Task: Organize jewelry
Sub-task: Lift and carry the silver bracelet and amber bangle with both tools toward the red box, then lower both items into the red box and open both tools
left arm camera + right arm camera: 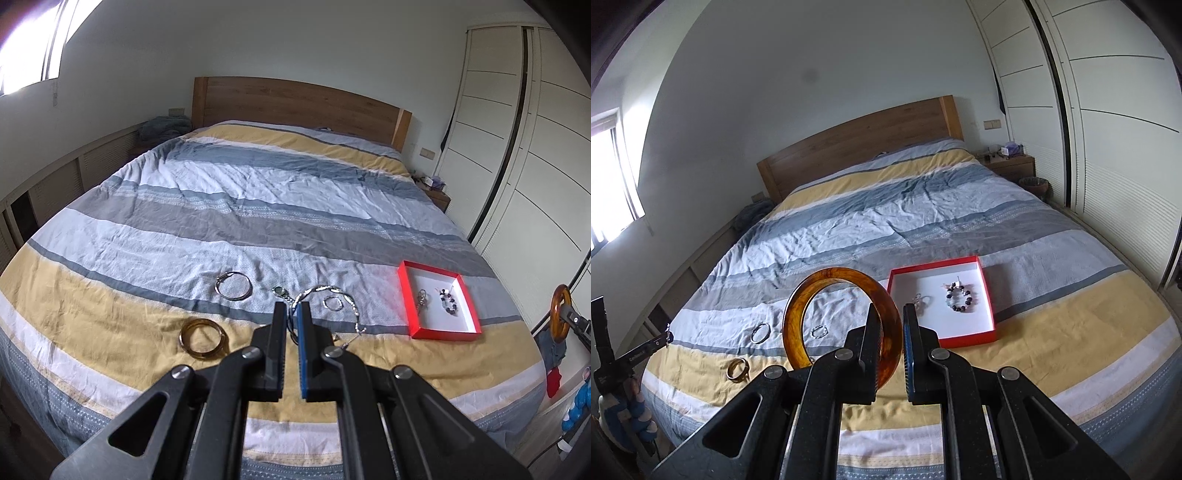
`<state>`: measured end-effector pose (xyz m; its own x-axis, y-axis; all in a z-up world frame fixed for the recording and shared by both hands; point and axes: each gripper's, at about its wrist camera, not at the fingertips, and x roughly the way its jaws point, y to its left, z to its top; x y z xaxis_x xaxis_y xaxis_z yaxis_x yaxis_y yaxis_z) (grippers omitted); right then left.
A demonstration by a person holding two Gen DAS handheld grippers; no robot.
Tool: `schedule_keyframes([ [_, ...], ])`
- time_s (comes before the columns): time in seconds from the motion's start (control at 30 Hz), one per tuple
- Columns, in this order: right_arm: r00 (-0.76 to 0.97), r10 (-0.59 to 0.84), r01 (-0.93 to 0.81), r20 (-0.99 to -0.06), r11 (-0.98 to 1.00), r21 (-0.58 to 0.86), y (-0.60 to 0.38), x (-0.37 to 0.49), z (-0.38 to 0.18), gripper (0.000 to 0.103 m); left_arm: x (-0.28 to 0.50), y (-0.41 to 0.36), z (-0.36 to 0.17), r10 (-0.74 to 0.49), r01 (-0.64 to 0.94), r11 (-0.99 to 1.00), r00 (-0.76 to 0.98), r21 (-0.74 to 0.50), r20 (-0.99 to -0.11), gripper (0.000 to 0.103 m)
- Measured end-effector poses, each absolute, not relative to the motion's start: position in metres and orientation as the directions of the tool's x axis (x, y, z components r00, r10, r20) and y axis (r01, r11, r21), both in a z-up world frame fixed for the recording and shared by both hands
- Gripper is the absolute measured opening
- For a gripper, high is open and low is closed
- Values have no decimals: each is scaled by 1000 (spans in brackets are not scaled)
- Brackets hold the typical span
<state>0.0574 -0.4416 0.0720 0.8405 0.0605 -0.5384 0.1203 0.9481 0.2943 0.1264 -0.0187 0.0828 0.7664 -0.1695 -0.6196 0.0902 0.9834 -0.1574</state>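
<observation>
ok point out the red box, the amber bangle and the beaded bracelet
red box (988,306): right wrist view, right wall
amber bangle (827,275): right wrist view, top of ring
beaded bracelet (960,297): right wrist view, bead loop

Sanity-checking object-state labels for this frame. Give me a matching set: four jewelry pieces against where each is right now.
Items:
1. amber bangle
2. beaded bracelet
3. silver hoop bangle
4. silver chain

Places:
A. inside the red box
B. between the left gripper fingers
C. lying loose on the striped bedspread
D. clamped in the right gripper fingers

Pairs: 1-D, 2-A, 3-C, 4-B
</observation>
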Motion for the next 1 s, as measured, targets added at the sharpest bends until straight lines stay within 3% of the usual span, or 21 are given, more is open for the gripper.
schedule_keyframes([
  [0.33,797,3,192,-604,947,258,-494,110,47,11,195,-118,53,-273,237,960,685,-148,-675,5],
  [1.0,655,18,255,-755,936,243,-544,237,-86,11,298,-328,-69,-372,500,859,461,-111,-806,5],
])
